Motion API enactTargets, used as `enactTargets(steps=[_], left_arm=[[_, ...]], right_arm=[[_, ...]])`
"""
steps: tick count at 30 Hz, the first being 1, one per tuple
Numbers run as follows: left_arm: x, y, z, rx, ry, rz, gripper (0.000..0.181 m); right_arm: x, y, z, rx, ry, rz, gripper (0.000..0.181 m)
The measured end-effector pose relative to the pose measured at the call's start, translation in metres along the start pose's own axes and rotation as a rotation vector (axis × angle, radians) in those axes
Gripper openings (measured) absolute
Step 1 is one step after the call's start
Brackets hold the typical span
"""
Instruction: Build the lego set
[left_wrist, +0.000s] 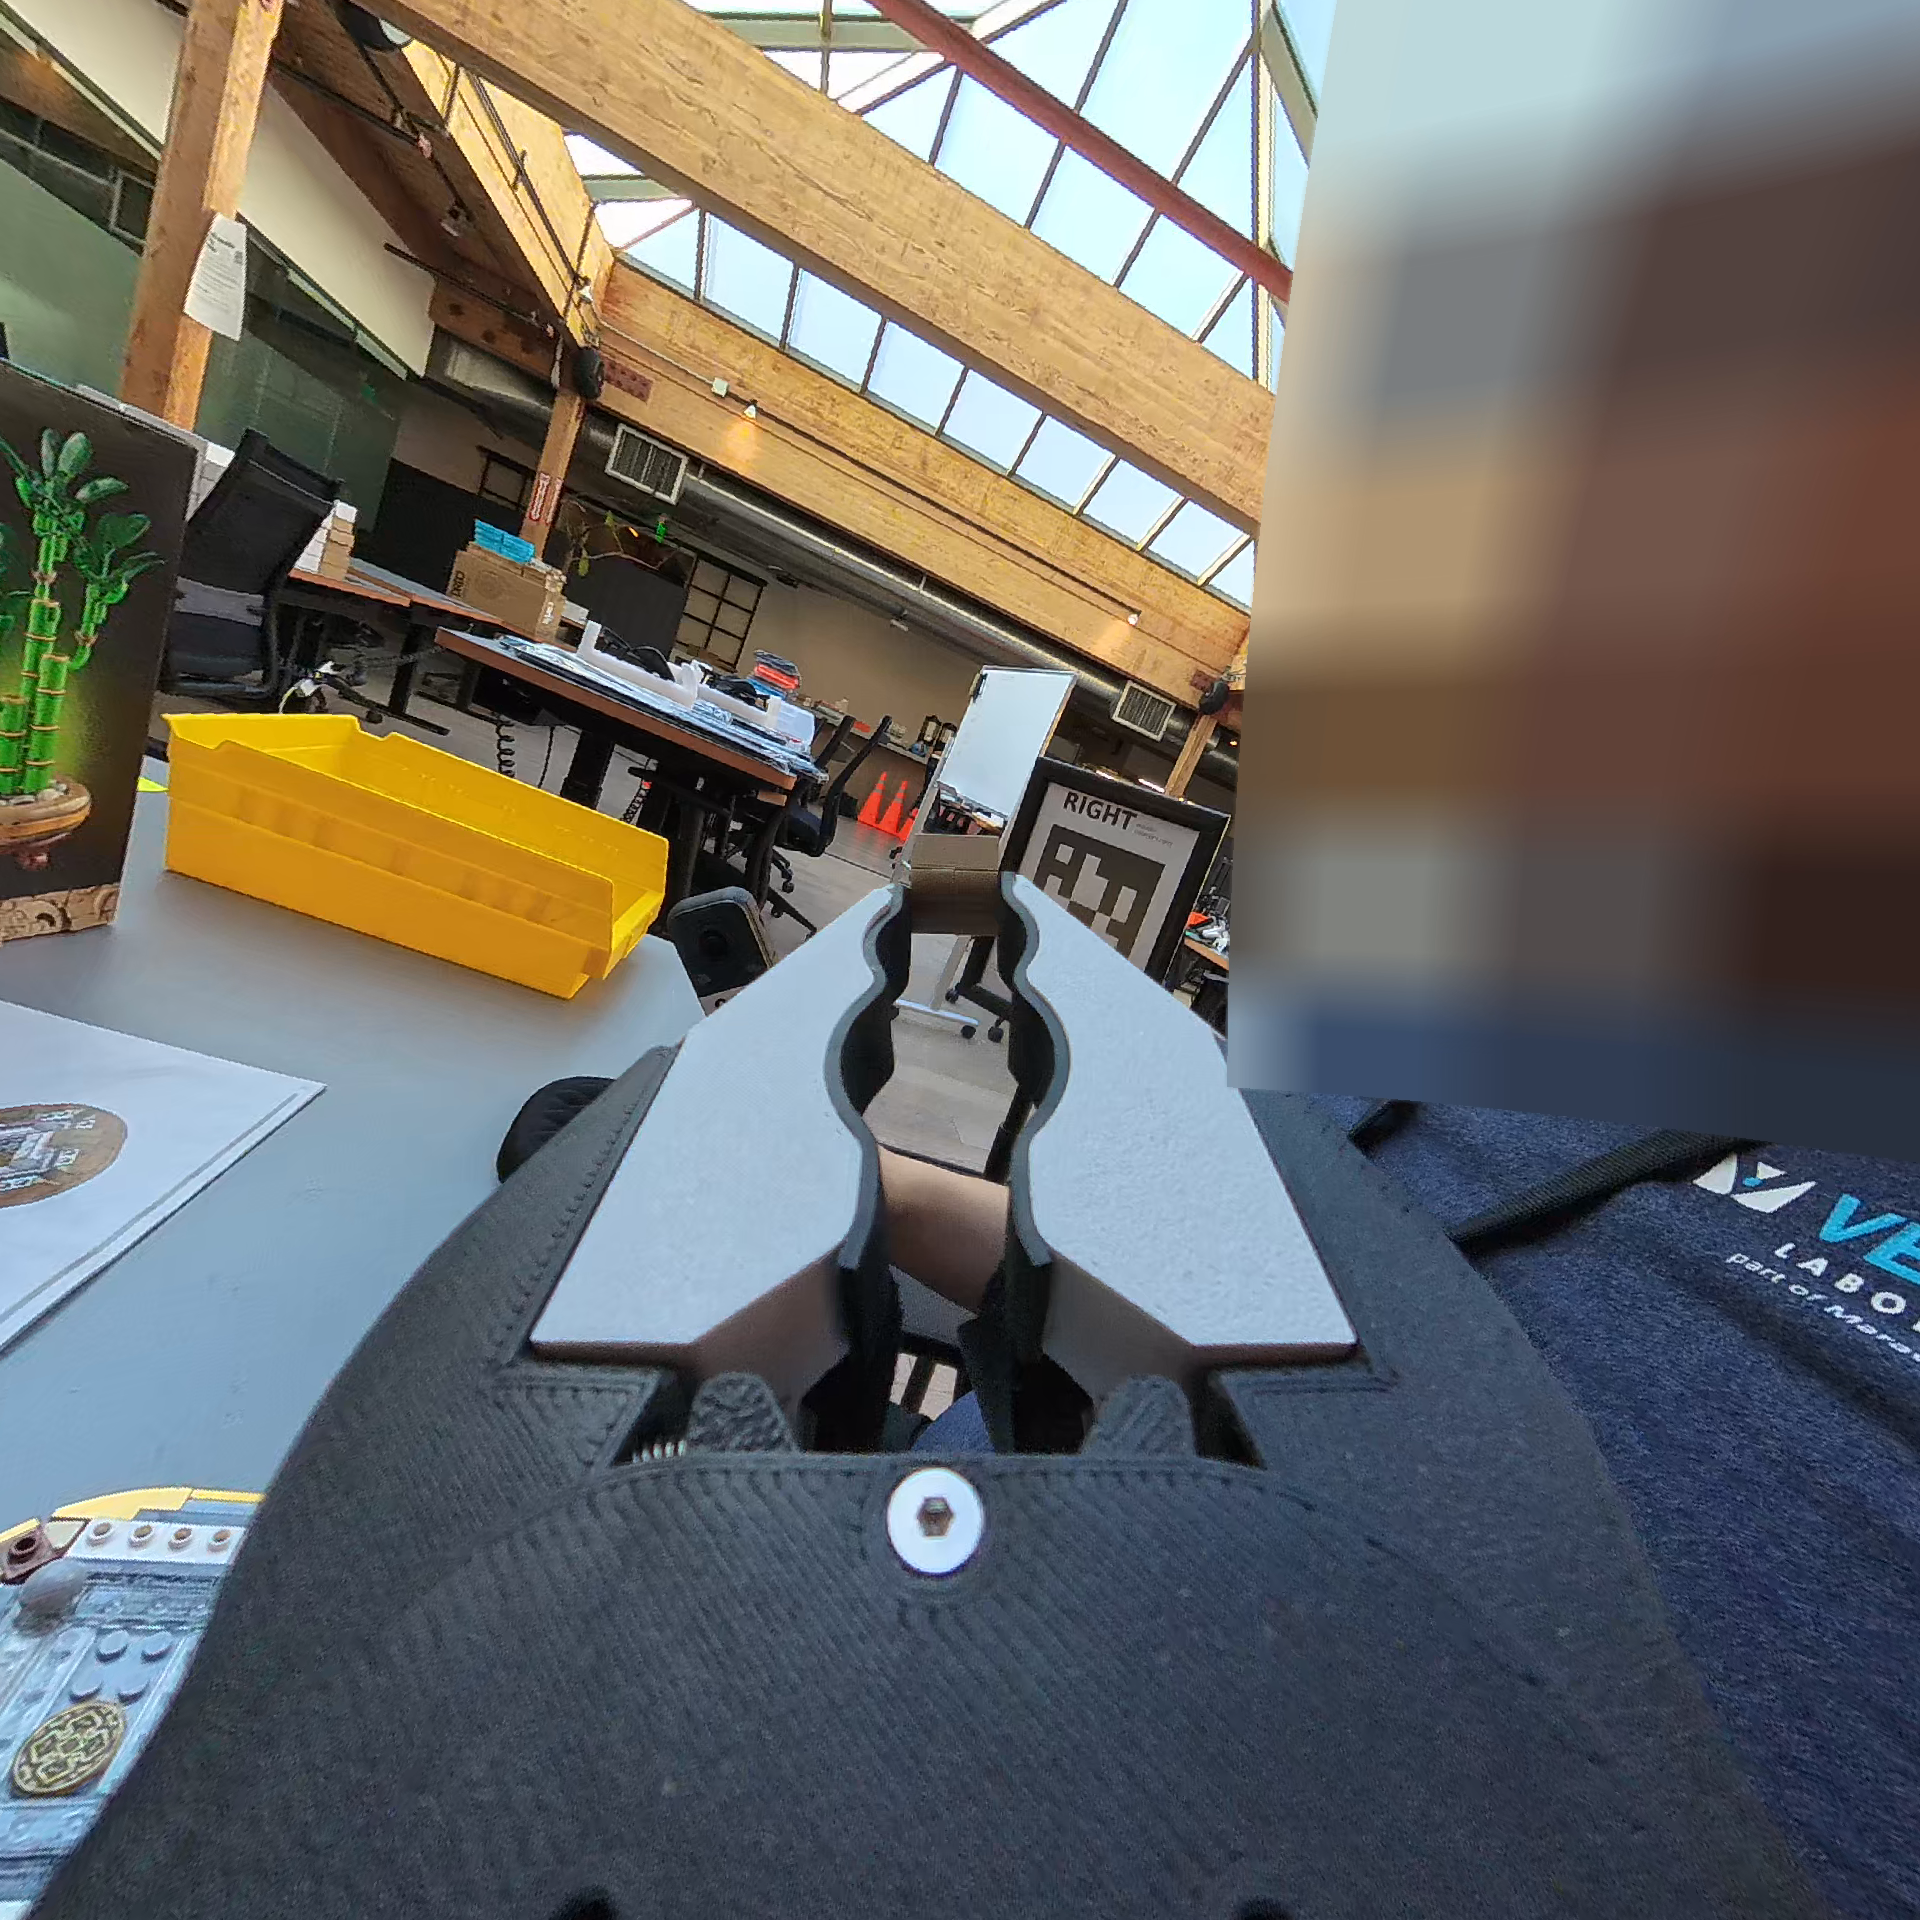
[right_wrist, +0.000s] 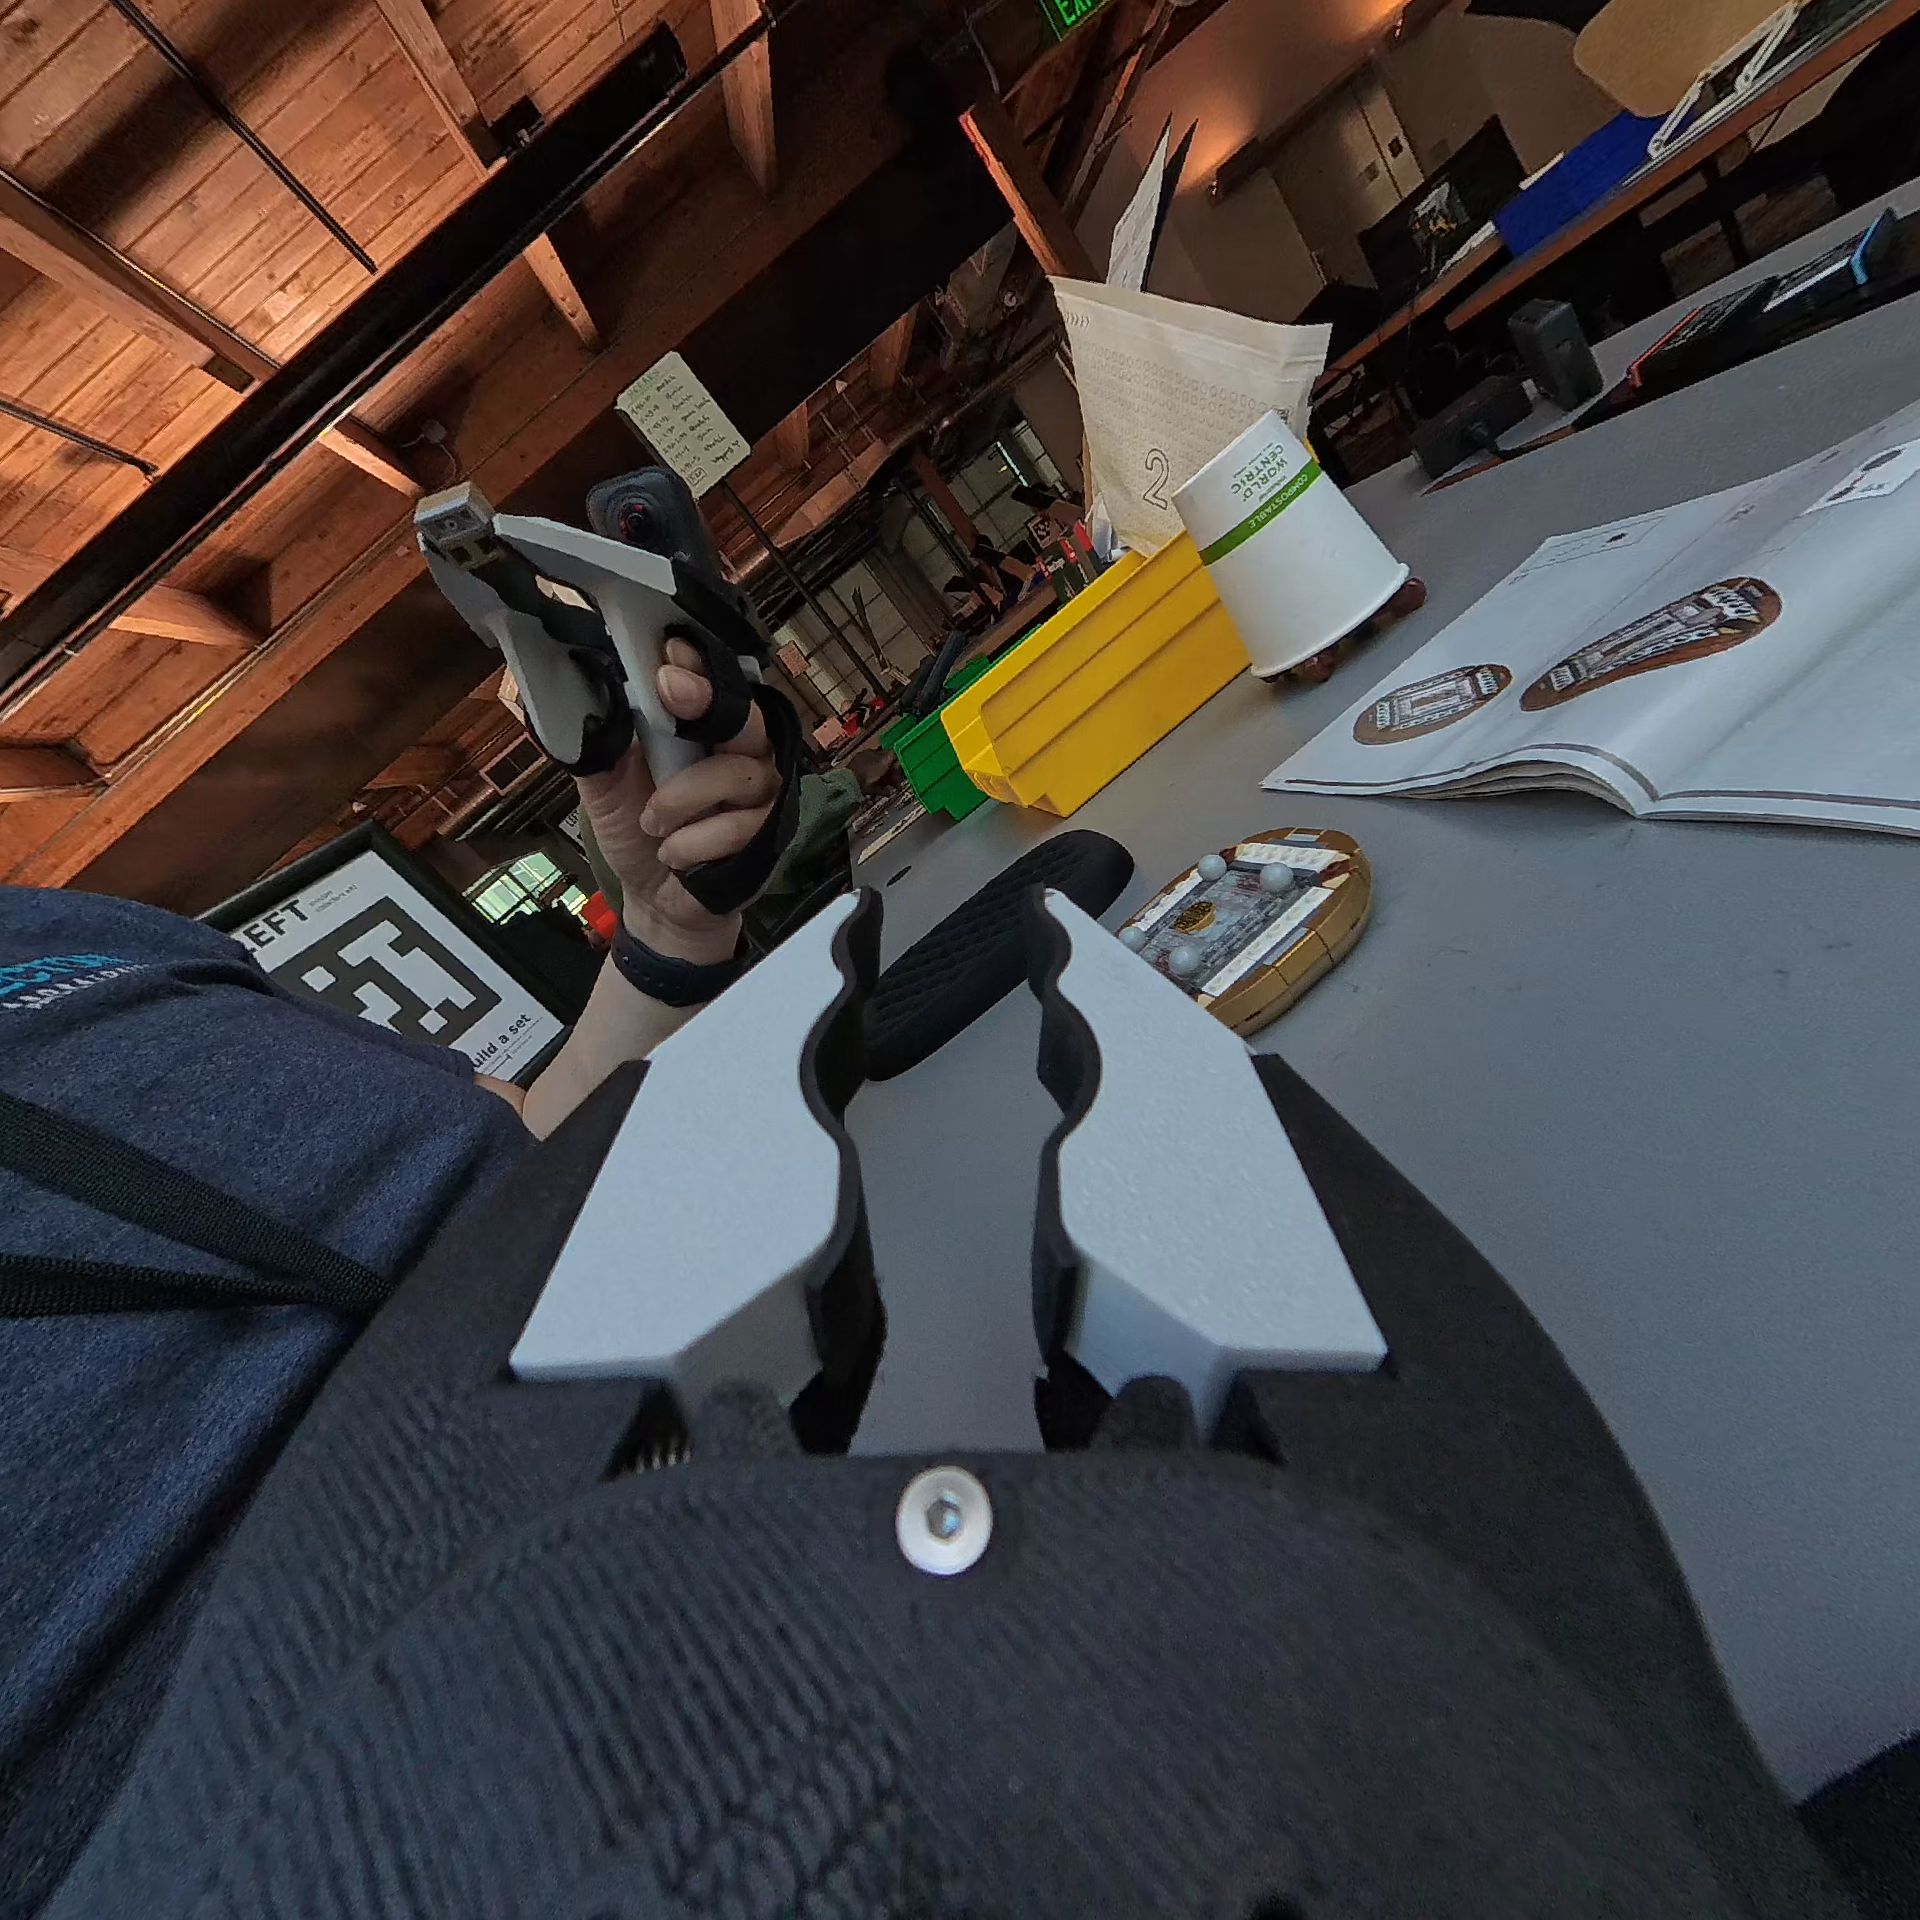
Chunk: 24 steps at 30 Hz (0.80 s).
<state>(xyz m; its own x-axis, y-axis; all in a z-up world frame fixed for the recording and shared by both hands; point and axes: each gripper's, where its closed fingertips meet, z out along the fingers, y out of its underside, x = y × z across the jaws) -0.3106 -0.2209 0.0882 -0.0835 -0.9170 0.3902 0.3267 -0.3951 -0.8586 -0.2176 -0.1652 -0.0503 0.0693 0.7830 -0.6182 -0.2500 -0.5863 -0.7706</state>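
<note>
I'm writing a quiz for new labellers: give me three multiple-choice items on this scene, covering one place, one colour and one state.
1. Where does the cup stand?
A. in the yellow bin
B. on the table beside the yellow bin
C. on the round build

2. What colour is the bin behind the yellow one?
A. green
B. red
C. white

3. What is the state of the left gripper?
A. wide open and empty
B. shut on a small brick
C. holding the cup

Answers:
1. B. The cup sits upside down on the table, next to the yellow bin.
2. A. A green bin shows at the yellow bin's far end.
3. B. The left gripper pinches a brick at its tips.
</note>
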Motion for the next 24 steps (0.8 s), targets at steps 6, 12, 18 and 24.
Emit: enactTargets(steps=[6,12,18,24], left_arm=[[-0.003,0.005,0.002,-0.043,-0.037,0.044,0.014],[-0.026,0.023,0.0,-0.253,-0.26,0.276,0.014],[-0.036,0.041,-0.001,-0.504,-0.408,0.58,0.014],[-0.039,0.044,-0.002,-0.511,-0.432,0.576,0.014]], right_arm=[[0.0,0.001,0.0,-0.004,0.002,-0.005,0.027],[-0.001,0.001,0.0,-0.005,0.0,-0.003,0.026],[0.0,0.001,0.0,-0.004,0.001,-0.002,0.027],[-0.001,0.002,0.0,-0.004,0.003,-0.005,0.027]])
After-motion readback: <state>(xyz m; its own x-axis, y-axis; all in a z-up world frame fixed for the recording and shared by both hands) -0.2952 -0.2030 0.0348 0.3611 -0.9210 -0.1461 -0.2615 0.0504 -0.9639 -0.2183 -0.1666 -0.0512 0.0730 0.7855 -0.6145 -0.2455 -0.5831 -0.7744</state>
